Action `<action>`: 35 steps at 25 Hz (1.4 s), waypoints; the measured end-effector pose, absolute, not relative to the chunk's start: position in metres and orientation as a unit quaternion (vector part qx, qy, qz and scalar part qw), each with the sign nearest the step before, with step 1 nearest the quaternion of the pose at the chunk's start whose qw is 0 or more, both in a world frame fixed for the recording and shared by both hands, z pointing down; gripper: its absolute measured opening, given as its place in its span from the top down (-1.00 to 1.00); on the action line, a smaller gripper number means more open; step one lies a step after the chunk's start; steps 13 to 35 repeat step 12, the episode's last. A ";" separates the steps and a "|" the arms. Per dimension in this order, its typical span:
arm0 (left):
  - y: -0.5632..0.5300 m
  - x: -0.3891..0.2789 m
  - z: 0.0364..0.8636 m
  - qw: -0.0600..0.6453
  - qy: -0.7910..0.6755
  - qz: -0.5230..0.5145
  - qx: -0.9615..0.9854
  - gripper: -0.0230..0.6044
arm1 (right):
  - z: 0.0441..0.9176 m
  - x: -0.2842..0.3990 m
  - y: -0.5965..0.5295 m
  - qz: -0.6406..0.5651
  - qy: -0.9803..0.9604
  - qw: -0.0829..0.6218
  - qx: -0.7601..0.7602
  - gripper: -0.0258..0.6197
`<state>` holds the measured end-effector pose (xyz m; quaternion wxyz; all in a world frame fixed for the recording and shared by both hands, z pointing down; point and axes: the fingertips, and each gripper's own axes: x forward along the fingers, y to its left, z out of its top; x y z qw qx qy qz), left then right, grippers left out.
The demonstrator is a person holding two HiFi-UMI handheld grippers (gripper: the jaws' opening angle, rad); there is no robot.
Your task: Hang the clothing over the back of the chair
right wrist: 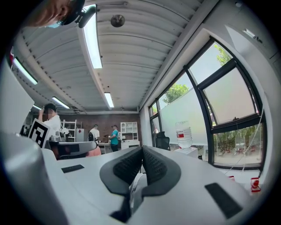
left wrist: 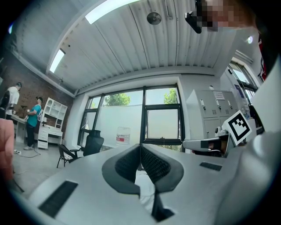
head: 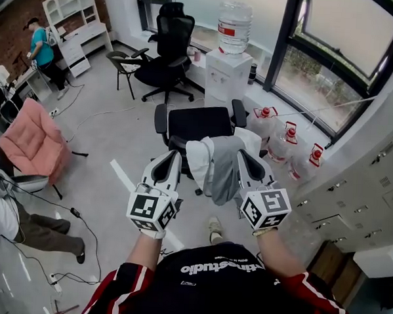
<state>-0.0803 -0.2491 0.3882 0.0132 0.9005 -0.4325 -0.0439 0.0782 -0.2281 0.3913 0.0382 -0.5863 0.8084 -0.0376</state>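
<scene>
My left gripper (left wrist: 140,150) and right gripper (right wrist: 142,151) are each clenched on an upper edge of the grey-and-white clothing (head: 217,167); it sags limp between them. I judge it light, soft and floppy, best held wide apart; just beyond stands the black office chair (head: 199,125), nothing draped on it yet.

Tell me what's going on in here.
A person holds a gripper in each hand and carries a white and grey piece of clothing between them. The left gripper and the right gripper are both shut, each pinching an upper edge of the cloth, which hangs down between them. It is held over the near side of a black office chair. Whether it already touches the backrest cannot be told, as the cloth covers that part.
</scene>
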 end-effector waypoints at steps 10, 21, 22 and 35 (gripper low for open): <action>-0.243 -0.080 0.399 0.022 -0.427 -0.051 0.902 0.85 | 0.405 0.077 -0.219 -0.050 0.812 0.037 -0.581 0.89; -0.242 -0.080 0.401 0.023 -0.427 -0.050 0.903 0.85 | 0.407 0.077 -0.218 -0.050 0.812 0.037 -0.580 0.89; -0.242 -0.080 0.401 0.023 -0.427 -0.050 0.903 0.85 | 0.407 0.077 -0.218 -0.050 0.812 0.037 -0.580 0.89; -0.242 -0.080 0.401 0.023 -0.427 -0.050 0.903 0.85 | 0.407 0.077 -0.218 -0.050 0.812 0.037 -0.580 0.89</action>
